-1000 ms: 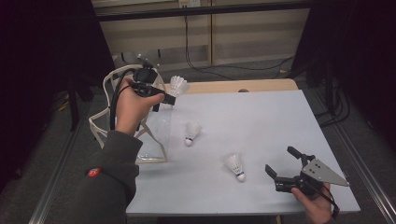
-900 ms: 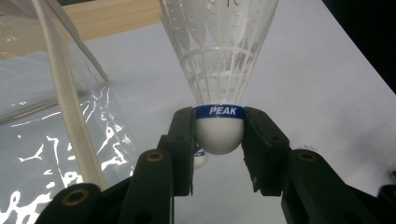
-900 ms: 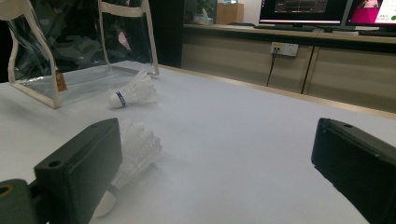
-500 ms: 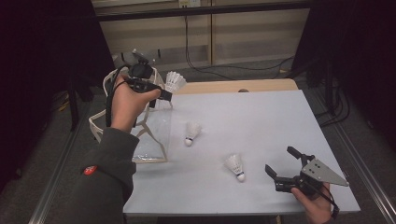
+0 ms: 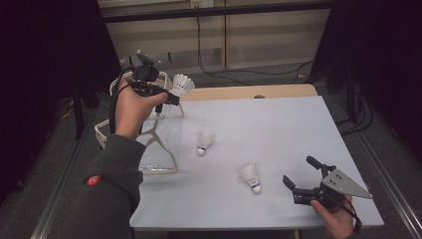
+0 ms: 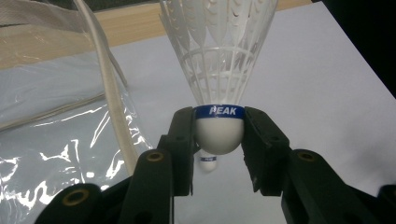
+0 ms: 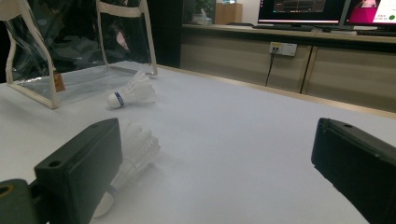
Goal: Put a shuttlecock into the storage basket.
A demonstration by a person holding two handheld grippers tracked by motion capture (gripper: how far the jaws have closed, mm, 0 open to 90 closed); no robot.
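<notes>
While the left tongs (image 5: 171,97) grip a shuttlecock (image 5: 181,84) above the clear bag (image 5: 161,144), the right tongs (image 5: 301,177) gape wide.

The held shuttlecock (image 6: 218,70) has white feathers, a white cork and a blue band lettered in white. The gripper (image 6: 218,140) holding it is black. The worktop (image 5: 278,134) is pale grey-white with a light wood edge. The clear bag (image 5: 159,144) has cream trim.
</notes>
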